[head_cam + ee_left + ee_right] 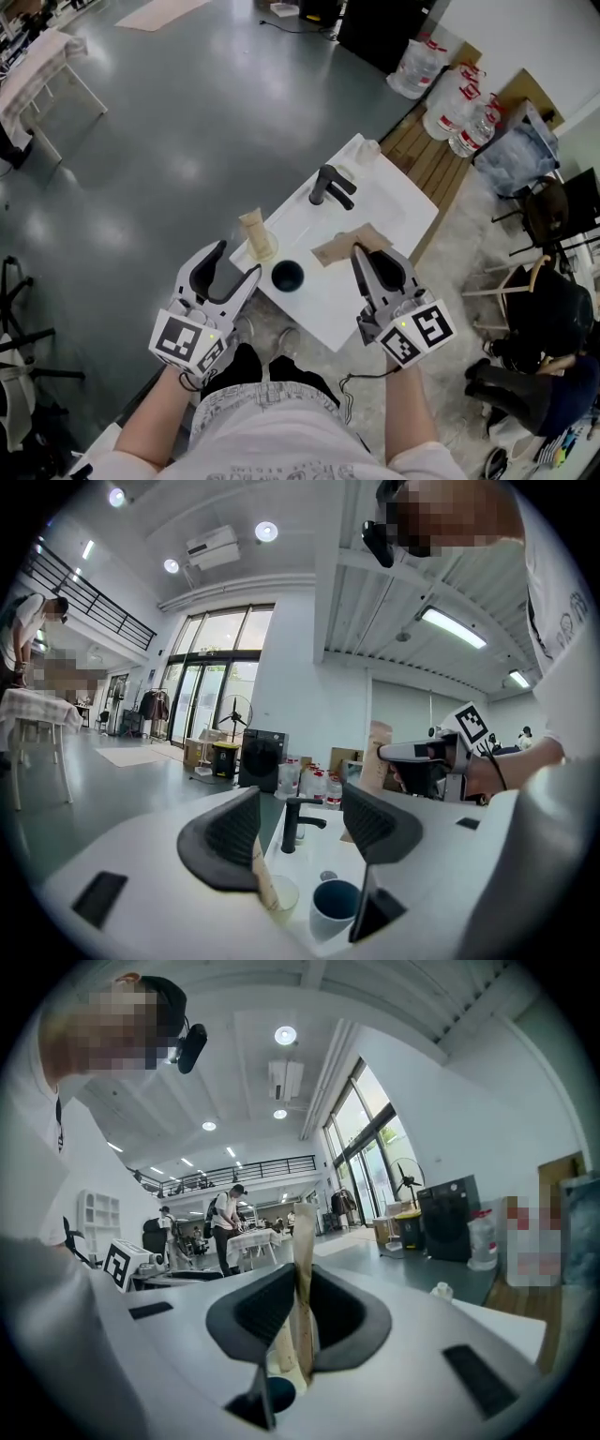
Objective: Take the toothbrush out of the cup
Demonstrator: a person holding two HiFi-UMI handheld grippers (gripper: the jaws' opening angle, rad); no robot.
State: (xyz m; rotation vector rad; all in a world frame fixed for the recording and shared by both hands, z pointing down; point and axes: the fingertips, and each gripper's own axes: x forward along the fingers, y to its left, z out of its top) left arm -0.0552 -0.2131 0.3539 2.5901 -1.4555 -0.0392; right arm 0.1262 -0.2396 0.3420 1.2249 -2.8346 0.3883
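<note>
White sink counter (398,202): right gripper (358,251) clamps the brown-wrapped toothbrush (330,251) right of the dark cup (287,276); left gripper (238,260) has its jaws apart.

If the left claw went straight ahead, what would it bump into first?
Probably the tap. It stands straight ahead, between the tips of the open left claw. How far away it is, I can't tell.

No text, label, brand or number can be read anywhere.
</note>
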